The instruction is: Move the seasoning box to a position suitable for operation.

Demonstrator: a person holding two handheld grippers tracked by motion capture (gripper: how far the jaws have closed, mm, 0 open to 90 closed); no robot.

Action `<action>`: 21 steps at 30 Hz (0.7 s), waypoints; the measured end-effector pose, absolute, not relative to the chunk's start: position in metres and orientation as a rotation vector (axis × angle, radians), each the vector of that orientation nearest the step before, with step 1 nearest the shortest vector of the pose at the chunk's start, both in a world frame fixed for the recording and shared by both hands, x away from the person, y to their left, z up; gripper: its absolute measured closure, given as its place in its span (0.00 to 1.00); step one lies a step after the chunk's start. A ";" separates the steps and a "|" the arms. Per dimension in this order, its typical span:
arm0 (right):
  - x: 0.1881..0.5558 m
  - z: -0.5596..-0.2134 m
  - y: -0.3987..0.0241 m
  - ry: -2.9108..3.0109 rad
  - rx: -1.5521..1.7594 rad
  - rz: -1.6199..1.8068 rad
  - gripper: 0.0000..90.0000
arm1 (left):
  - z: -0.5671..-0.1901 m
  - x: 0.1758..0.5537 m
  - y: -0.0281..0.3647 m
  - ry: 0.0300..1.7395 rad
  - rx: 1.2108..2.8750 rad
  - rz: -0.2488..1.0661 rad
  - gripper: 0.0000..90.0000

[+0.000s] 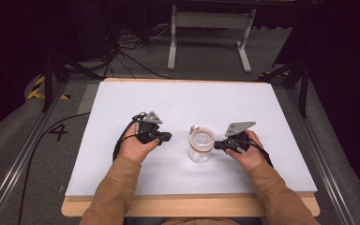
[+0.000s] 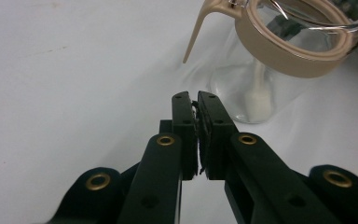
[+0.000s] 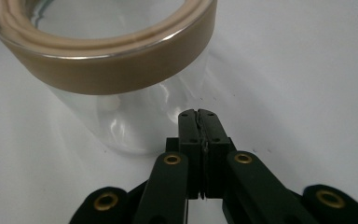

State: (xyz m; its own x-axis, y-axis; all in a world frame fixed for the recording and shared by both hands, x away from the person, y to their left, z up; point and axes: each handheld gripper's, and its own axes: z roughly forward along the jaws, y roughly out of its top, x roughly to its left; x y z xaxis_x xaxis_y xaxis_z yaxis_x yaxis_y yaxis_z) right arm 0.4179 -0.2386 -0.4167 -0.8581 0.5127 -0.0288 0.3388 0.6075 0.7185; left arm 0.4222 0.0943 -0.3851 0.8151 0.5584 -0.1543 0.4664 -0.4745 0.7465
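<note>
A clear glass jar [image 1: 200,149] with a tan rim band stands upright near the middle of the white table [image 1: 122,101]. A tan clasp arm sticks out from its rim. My left gripper [image 1: 167,137] sits to the jar's left, jaws pressed together and empty, a short gap away from the glass. In the left gripper view the jar [image 2: 270,79] is ahead and to the right of my left gripper [image 2: 195,97]. My right gripper [image 1: 218,145] is shut just at the jar's right side. The right gripper view has the jar [image 3: 121,84] close above my right gripper [image 3: 199,113].
The table's wooden front edge [image 1: 187,205] runs below the person's forearms in tan sleeves. Beyond the table stand a grey frame [image 1: 211,33] and loose cables on the floor. A black cable [image 1: 37,140] trails off the table's left side.
</note>
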 end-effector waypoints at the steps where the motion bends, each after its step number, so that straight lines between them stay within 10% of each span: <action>1: 0.417 -0.417 -0.238 2.602 0.702 1.089 1.00 | -0.385 0.422 0.094 0.753 2.146 0.136 0.96; 21: 0.401 -0.412 -0.220 2.665 0.614 1.048 1.00 | -0.385 0.426 0.093 0.744 2.147 0.131 0.96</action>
State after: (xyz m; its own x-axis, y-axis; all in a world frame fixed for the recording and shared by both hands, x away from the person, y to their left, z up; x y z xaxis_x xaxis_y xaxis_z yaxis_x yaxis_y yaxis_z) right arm 0.4013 -0.2197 -0.4124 -0.8905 0.4529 -0.0438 0.3018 0.6600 0.6880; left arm 0.4260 0.0934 -0.3848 0.8183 0.5522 -0.1597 0.4646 -0.4717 0.7495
